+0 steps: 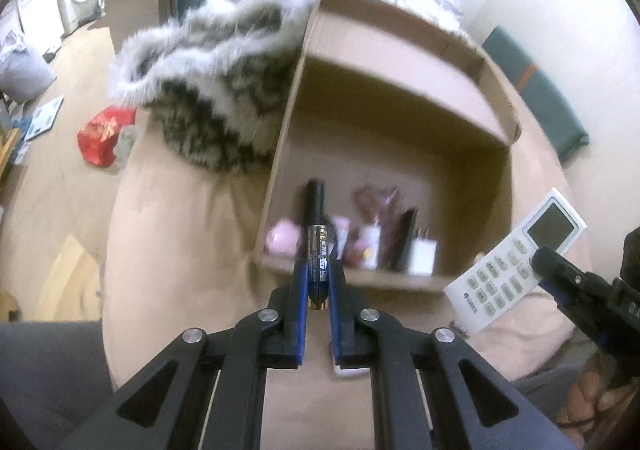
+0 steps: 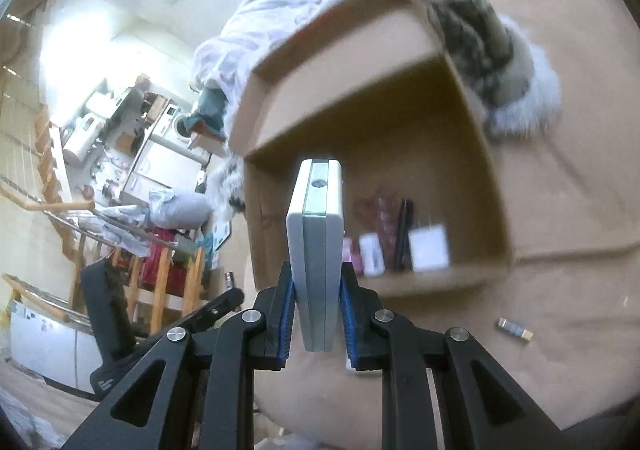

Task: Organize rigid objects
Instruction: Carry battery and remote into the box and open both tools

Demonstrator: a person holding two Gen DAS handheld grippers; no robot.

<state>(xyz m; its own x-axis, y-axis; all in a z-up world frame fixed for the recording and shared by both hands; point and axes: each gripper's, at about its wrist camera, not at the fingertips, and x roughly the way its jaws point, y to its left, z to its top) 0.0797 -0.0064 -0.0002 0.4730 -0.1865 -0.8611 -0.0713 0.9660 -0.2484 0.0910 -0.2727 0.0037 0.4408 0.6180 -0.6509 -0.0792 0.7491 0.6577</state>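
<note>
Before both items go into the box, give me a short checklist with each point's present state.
1. Left gripper shut on the battery: ok.
2. Right gripper shut on the remote, held edge-on: ok.
3. Both items clear of the bed: ok.
4. Box open, free floor behind the items along its near wall: ok.
5. Fur blanket touches the box's outer wall, nothing over the opening: ok.
6. Small item left on the bed, type: cannot tell.

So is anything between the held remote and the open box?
Nothing visible. The right claw holds the remote on edge, with the cardboard box open ahead; small items line only its near wall.
</note>
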